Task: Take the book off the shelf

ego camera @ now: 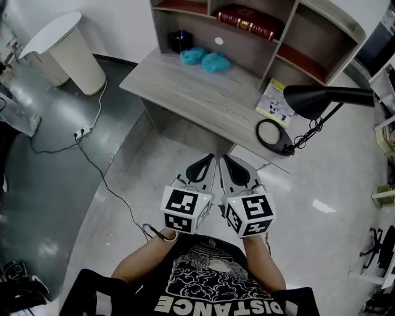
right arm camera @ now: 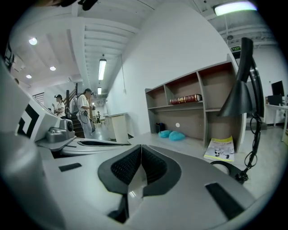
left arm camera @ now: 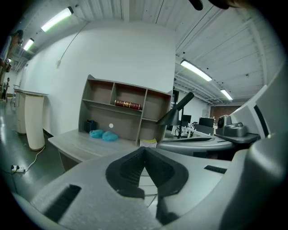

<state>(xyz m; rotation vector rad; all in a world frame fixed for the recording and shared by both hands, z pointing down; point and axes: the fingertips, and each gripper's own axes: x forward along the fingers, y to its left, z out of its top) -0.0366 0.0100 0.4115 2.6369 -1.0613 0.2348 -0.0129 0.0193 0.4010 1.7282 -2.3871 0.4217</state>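
My L tool [ego camera: 205,166] & R tool [ego camera: 234,168]: side by side, both pressed together, nothing between. Well ahead & up, beyond worktop [ego camera: 203,92]: book [ego camera: 250,20] lying flat in mid bay of shelf [ego camera: 321,37], long axis crosswise to me. R tool marginally nearer, I reckon.

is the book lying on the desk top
No, the book lies in the middle upper compartment of the shelf, above the desk.
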